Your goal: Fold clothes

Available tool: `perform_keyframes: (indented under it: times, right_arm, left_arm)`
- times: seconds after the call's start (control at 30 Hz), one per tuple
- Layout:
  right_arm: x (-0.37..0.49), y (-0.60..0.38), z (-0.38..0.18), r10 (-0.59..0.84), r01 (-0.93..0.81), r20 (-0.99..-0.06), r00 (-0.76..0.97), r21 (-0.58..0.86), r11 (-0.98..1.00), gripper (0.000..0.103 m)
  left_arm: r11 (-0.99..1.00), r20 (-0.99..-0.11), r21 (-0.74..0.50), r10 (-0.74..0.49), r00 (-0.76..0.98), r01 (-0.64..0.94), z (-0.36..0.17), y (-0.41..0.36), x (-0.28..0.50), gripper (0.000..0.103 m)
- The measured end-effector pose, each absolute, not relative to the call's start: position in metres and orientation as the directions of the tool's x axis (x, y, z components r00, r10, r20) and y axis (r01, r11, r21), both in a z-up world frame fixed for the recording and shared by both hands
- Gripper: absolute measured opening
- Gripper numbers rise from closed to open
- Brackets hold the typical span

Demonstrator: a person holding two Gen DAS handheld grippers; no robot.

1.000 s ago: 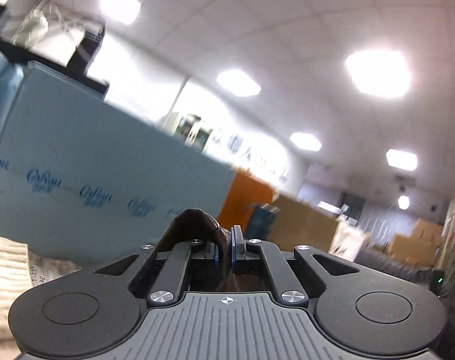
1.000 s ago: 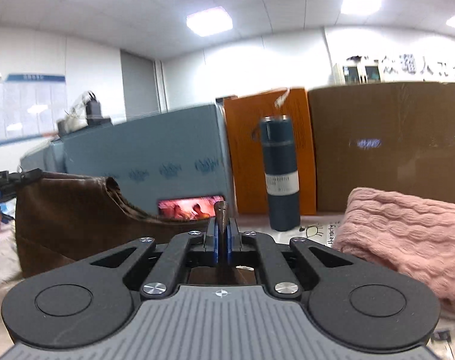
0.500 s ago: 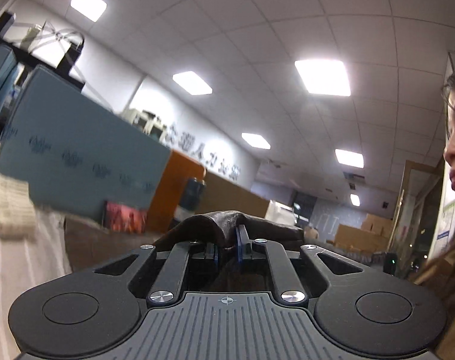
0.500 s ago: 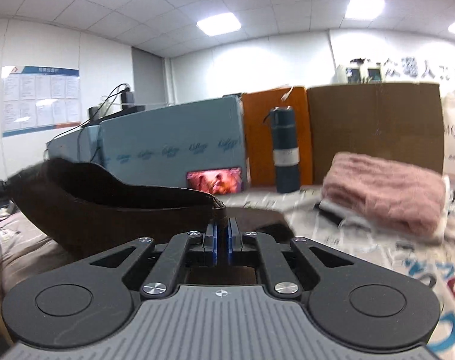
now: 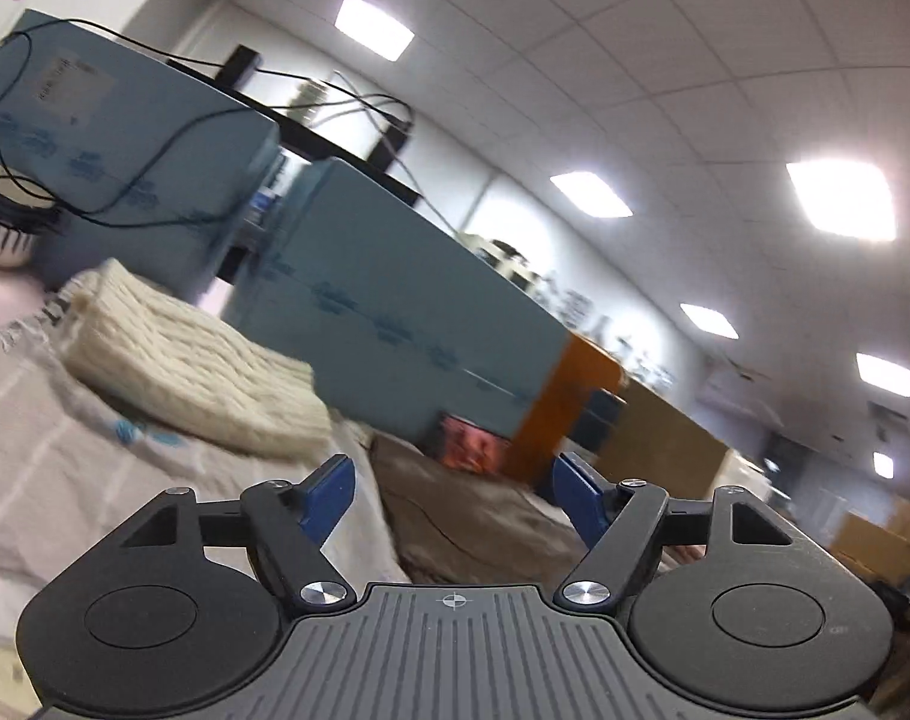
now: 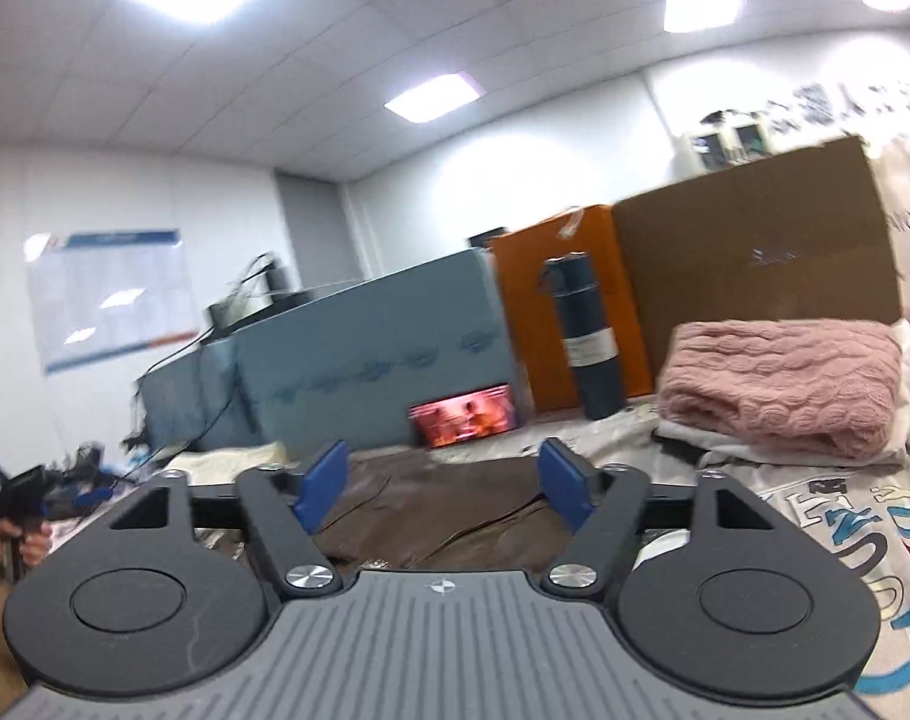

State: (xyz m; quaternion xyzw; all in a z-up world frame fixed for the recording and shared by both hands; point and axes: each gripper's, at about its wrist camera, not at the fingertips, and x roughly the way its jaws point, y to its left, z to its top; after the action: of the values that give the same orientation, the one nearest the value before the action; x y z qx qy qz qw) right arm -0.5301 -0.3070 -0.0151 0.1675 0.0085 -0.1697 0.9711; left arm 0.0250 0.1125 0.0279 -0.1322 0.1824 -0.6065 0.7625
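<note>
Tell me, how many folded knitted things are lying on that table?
2 that I can see. A cream knit lies at the left, in front of the blue boxes. A pink knit lies at the right, in front of the brown cardboard box. Others may sit outside both views.

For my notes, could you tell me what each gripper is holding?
Nothing: the left gripper and right gripper are both open, above the brown garment.

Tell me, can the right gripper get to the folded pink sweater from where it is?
Probably yes. The right gripper is open and holds nothing, and the pink sweater lies ahead to its right on top of other folded clothes. Only the flat brown garment lies below the fingers, and nothing stands between.
</note>
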Motion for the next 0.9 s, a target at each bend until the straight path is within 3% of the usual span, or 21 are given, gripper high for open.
perform_keyframes:
  times: [0.2,0.33,0.53,0.57,0.63,0.7,0.77,0.8,0.83,0.9]
  right_arm:
    - [-0.457,-0.367,-0.03,-0.386,0.457,-0.246,0.889,0.425,0.782,0.074]
    - [-0.407,-0.404,-0.046,-0.382,0.538,-0.389,0.838,0.474,0.697,0.072]
    - [-0.366,-0.438,-0.065,-0.323,0.547,-0.454,0.83,0.557,0.625,0.071]
    - [-0.36,-0.443,-0.067,-0.318,0.556,-0.468,0.825,0.568,0.606,0.069]
    - [-0.348,-0.449,-0.072,-0.307,0.58,-0.507,0.805,0.565,0.587,0.052]
    - [-0.338,-0.448,-0.071,-0.318,0.586,-0.513,0.797,0.529,0.614,0.045]
    - [-0.332,-0.446,-0.068,-0.308,0.577,-0.518,0.798,0.509,0.639,0.031]
    - [-0.33,-0.444,-0.067,-0.31,0.571,-0.513,0.801,0.496,0.654,0.023]
    - [-0.328,-0.44,-0.065,-0.32,0.568,-0.508,0.799,0.466,0.678,0.018]
    - [-0.322,-0.428,-0.059,-0.362,0.574,-0.506,0.783,0.363,0.734,0.015]
  left_arm:
    - [0.34,-0.181,-0.4,-0.94,0.29,0.851,0.049,0.037,0.08,0.075]
    - [0.369,-0.277,-0.372,-0.92,0.278,0.852,0.038,-0.017,0.102,0.075]
    - [0.395,-0.43,-0.323,-0.871,0.238,0.86,0.015,-0.101,0.131,0.075]
    - [0.398,-0.455,-0.314,-0.86,0.232,0.862,0.011,-0.115,0.136,0.075]
    - [0.393,-0.488,-0.284,-0.844,0.222,0.874,0.002,-0.13,0.137,0.075]
    - [0.369,-0.508,-0.252,-0.837,0.202,0.895,-0.003,-0.142,0.133,0.074]
    - [0.35,-0.526,-0.223,-0.829,0.19,0.91,-0.008,-0.151,0.127,0.069]
    - [0.344,-0.531,-0.204,-0.826,0.192,0.917,-0.009,-0.154,0.124,0.06]
    - [0.339,-0.525,-0.184,-0.827,0.199,0.923,-0.008,-0.153,0.12,0.037]
    - [0.33,-0.508,-0.15,-0.834,0.213,0.932,-0.007,-0.149,0.114,0.029]
